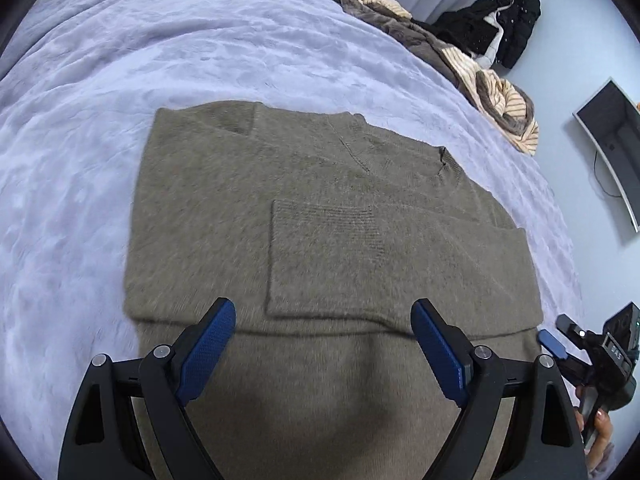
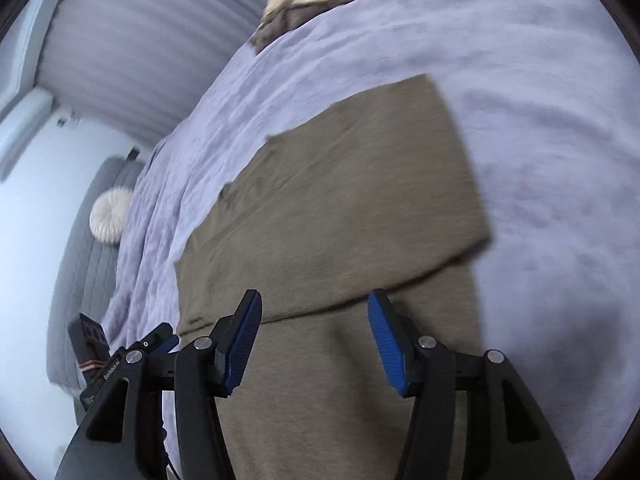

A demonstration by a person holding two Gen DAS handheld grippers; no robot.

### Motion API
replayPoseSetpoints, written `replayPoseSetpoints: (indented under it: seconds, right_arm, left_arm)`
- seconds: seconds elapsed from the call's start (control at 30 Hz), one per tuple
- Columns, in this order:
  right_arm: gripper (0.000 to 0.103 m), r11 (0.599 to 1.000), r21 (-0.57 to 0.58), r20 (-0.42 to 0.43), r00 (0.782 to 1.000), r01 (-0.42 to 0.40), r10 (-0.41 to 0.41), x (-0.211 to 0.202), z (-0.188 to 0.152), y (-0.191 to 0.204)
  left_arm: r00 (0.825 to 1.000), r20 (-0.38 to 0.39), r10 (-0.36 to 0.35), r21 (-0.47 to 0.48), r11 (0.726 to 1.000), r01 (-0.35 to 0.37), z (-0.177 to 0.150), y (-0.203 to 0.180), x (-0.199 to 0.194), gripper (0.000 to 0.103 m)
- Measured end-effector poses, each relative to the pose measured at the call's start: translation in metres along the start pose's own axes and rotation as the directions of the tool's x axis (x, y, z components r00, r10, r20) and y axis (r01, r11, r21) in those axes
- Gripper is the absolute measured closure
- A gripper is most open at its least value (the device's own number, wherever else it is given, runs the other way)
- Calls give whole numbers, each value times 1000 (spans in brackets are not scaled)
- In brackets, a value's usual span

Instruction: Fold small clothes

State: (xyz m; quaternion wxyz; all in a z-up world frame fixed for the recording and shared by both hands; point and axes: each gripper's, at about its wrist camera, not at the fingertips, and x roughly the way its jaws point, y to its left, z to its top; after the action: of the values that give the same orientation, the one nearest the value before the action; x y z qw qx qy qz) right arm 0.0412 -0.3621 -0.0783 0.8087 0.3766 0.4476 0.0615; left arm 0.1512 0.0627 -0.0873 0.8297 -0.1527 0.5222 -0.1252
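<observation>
An olive-brown knit sweater [image 1: 304, 208] lies flat on the lavender bed cover [image 1: 80, 140], with both sleeves folded across its body. My left gripper [image 1: 324, 320] is open and empty, hovering over the sweater's lower part. The right gripper [image 1: 556, 340] shows at that view's right edge, beside the sweater's hem corner. In the right wrist view the same sweater [image 2: 340, 208] runs away from my right gripper [image 2: 316, 312], which is open and empty above its near end. The left gripper [image 2: 160, 340] shows at the lower left there.
A heap of brown and striped cream clothes [image 1: 472, 68] lies at the bed's far edge, with black garments on a hanger [image 1: 504, 24] behind. A monitor [image 1: 612, 148] stands to the right. A round white cushion [image 2: 110, 216] sits on a grey seat beside the bed.
</observation>
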Motion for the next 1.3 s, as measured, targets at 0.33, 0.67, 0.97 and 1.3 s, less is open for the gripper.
replayPoseSetpoints:
  seconds: [0.33, 0.67, 0.97, 1.3]
  right_arm:
    - [40, 961, 222, 24, 987, -163, 162, 21, 24, -53]
    - [90, 997, -64, -3, 999, 52, -52, 35, 34, -1]
    - [84, 995, 41, 38, 995, 87, -89, 12, 20, -41]
    - [79, 989, -124, 116, 991, 86, -71, -9, 20, 14]
  left_arm:
    - [998, -58, 22, 46, 999, -19, 21, -10, 32, 81]
    - [995, -24, 96, 120, 989, -92, 22, 6, 26, 88]
    - [964, 89, 249, 61, 965, -255, 5, 40, -22, 21]
    - [979, 126, 159, 101, 980, -172, 14, -2, -14, 21]
